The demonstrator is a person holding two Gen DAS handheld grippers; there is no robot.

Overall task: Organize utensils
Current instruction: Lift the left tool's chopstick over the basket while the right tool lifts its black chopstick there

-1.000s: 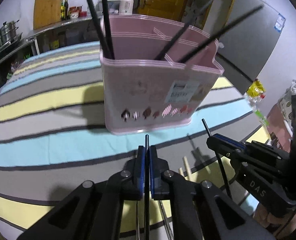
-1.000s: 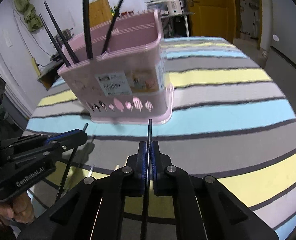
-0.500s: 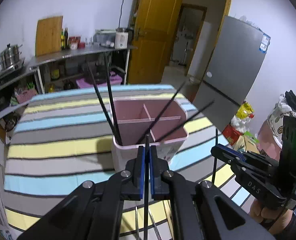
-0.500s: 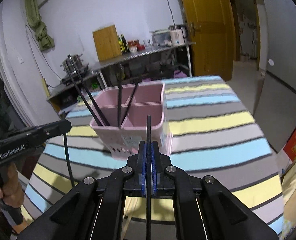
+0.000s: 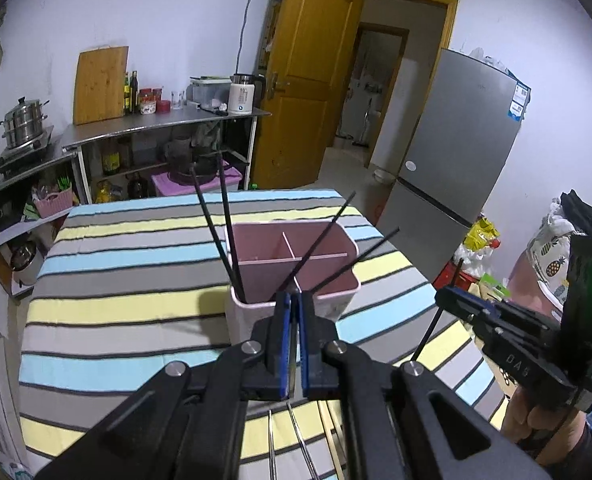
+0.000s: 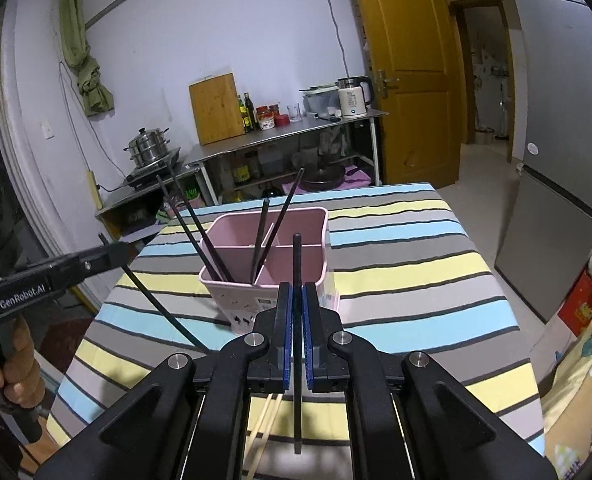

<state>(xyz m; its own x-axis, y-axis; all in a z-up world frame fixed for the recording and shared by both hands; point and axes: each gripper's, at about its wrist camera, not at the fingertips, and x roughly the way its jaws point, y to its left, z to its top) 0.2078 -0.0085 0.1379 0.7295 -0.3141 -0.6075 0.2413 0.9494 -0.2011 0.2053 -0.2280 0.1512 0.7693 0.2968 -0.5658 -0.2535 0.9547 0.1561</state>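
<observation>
The right claw (image 6: 295, 316) is clamped on a black chopstick (image 6: 296, 256), which stands nearly upright between its blue pads, one end above them and the other hanging below toward the counter (image 6: 396, 276). The left claw (image 5: 293, 320) is pinched just as narrowly on a second chopstick (image 6: 152, 296); its own view hides most of it, but the right view shows it slanting down from the pads. Both claws hang above the near edge of the counter. Ahead of and below them sits the pink caddy (image 5: 292, 264), divided into compartments. Four black sticks already lean in it, two toward the left corner and two across the middle.

The step in hand looks like carrying each stick over the caddy and dropping it in. To do it well, each claw should be brought over an open compartment with the stick kept vertical, so its lower end clears the rim and the leaning sticks. The low end should go in first, and the pads part only once it is inside the walls. One claw at a time seems wise, as the two are close. More utensils, pale chopsticks (image 6: 262, 420) among them, lie on the counter beneath the claws.
</observation>
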